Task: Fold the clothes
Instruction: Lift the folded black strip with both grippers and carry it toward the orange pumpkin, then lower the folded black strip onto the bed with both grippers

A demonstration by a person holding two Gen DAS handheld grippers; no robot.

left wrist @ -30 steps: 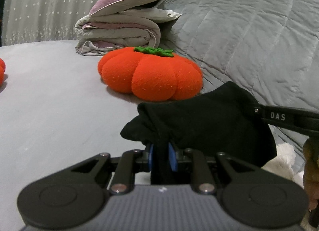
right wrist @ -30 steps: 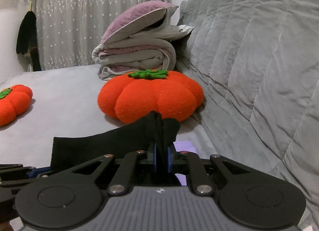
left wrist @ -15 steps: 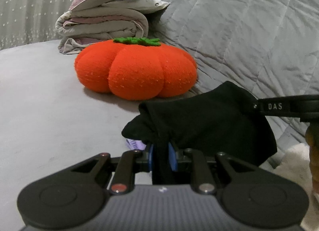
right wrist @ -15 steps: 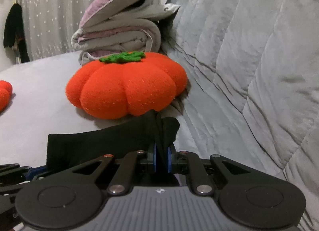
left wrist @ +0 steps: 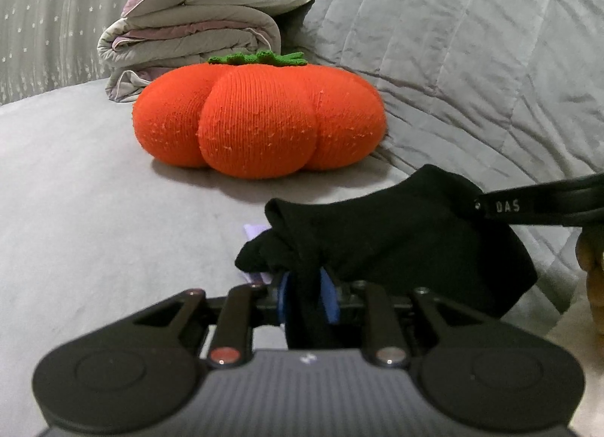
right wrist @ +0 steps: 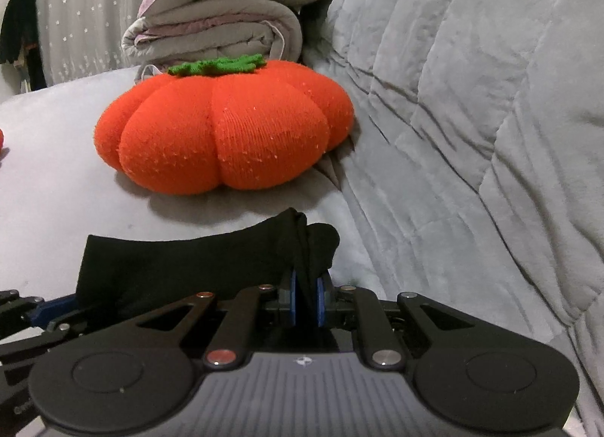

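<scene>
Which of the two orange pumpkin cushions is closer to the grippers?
The big orange pumpkin cushion with the green stalk, just beyond the black garment. The other orange cushion is only a sliver at the right wrist view's left edge.

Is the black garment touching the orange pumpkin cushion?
Apart. The right wrist view shows bare grey bedsheet between the black garment and the pumpkin cushion.

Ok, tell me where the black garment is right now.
The black garment hangs stretched between the left gripper and right gripper, just in front of the orange pumpkin cushion.
</scene>
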